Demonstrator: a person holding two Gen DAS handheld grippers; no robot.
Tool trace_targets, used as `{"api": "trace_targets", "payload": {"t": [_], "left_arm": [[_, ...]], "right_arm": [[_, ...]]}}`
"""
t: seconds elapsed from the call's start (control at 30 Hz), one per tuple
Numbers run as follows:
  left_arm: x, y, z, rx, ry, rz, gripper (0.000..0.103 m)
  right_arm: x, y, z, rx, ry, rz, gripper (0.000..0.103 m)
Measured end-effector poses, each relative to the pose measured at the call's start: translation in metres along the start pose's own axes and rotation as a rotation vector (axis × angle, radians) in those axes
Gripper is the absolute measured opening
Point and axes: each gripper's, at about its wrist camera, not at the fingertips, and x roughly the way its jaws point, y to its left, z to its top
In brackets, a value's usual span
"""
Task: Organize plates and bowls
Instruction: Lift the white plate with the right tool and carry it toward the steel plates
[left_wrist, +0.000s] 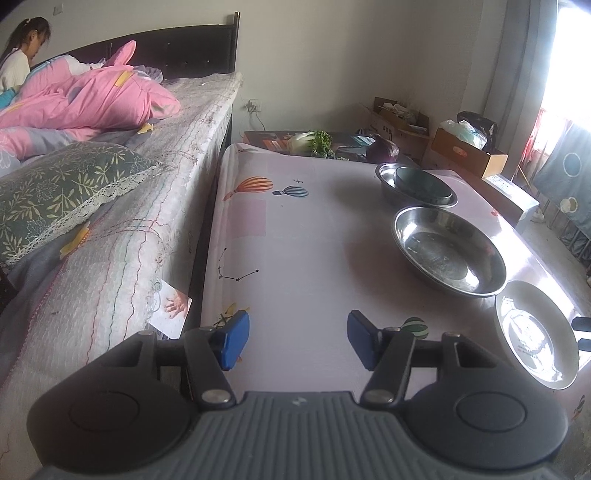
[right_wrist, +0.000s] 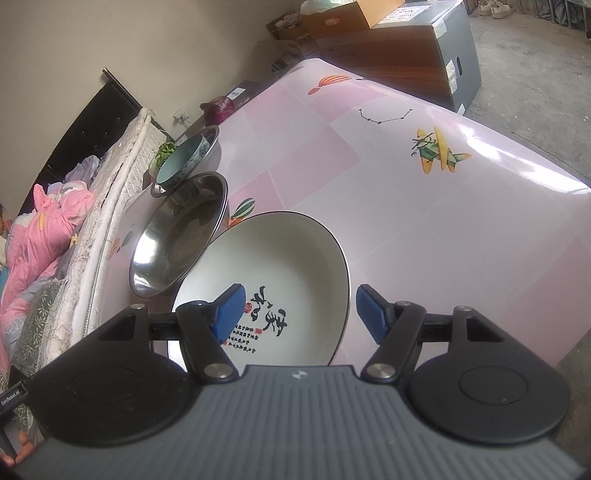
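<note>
Jaws of both grippers stand apart with nothing clamped. On the left, the left gripper (left_wrist: 297, 341) hovers over bare pink tablecloth (left_wrist: 295, 236), away from the dishes. Going right along the table, 3 pieces sit in a row: a far steel bowl (left_wrist: 413, 184) with a teal ceramic bowl (left_wrist: 423, 182) nested inside, then a wide steel basin (left_wrist: 448, 251), then the white ceramic plate (right_wrist: 280, 280) nearest the right gripper (right_wrist: 299, 314), whose blue pads straddle its near rim without touching. The plate looks stiff, glazed, slippery and breakable, and seems to lean against the basin's rim; pinching its rim edge-on seems safest. The steel pieces should be light and tough.
</note>
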Motion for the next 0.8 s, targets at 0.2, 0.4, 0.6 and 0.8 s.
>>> {"api": "trace_targets", "payload": {"t": [0.2,0.4,0.6,0.8], "left_arm": [[-0.001,0.002,0.000,-0.008,-0.003,-0.001,0.060],[-0.009,0.000,-0.001,0.004,-0.014,0.002,0.060],[-0.019,-0.010,-0.009,0.058,-0.013,0.004,0.060],[-0.014,-0.029,-0.031,0.096,0.081,-0.070,0.061]], "right_arm": [[0.000,0.001,0.000,0.002,-0.002,-0.005,0.067],[-0.009,0.000,-0.003,0.003,-0.021,-0.005,0.067],[-0.020,-0.003,-0.007,0.006,-0.041,0.015,0.068],[-0.026,0.001,-0.012,-0.020,-0.055,0.031,0.068]]}}
